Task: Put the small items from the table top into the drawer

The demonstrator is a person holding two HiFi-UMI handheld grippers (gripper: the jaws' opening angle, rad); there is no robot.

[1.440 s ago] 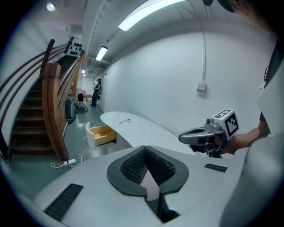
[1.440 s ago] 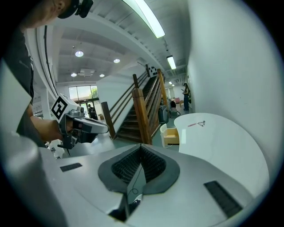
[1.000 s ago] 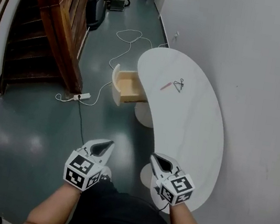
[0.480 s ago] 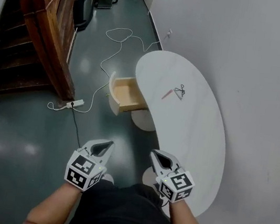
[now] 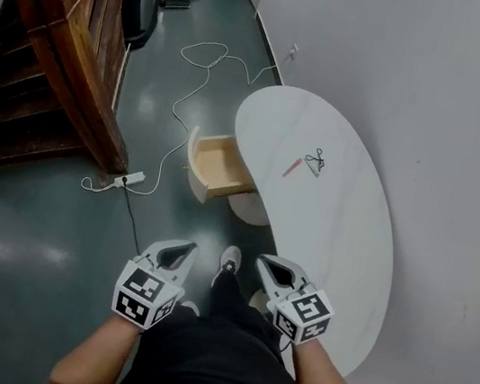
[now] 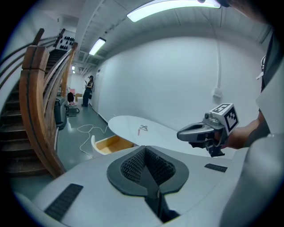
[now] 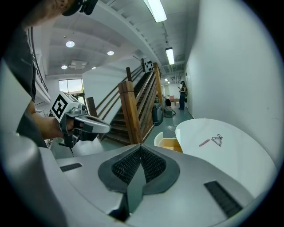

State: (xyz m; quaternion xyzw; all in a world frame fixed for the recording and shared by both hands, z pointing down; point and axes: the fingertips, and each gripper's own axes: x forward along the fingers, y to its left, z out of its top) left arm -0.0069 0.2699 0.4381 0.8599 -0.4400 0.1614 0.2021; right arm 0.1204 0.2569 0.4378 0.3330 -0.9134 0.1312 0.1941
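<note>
**Grippers empty, table not yet reached**

Left gripper [image 5: 177,253] and right gripper [image 5: 270,271] are held low at the person's waist, each with its jaws pressed together on nothing. Well ahead, a thin pink stick [image 5: 291,167] lies on the white table [image 5: 332,239]. A small black wire piece [image 5: 316,161] lies just beside it. The wooden drawer [image 5: 219,163] stands open at the table's edge. I'd call this the approach. Next, step closer, spread one gripper's jaws and take the stick.

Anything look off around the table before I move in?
Nothing is spilled or damaged. The drawer stands open, and a loose white cable with a power strip trails over the floor beside it: perhaps a trip risk.
</note>
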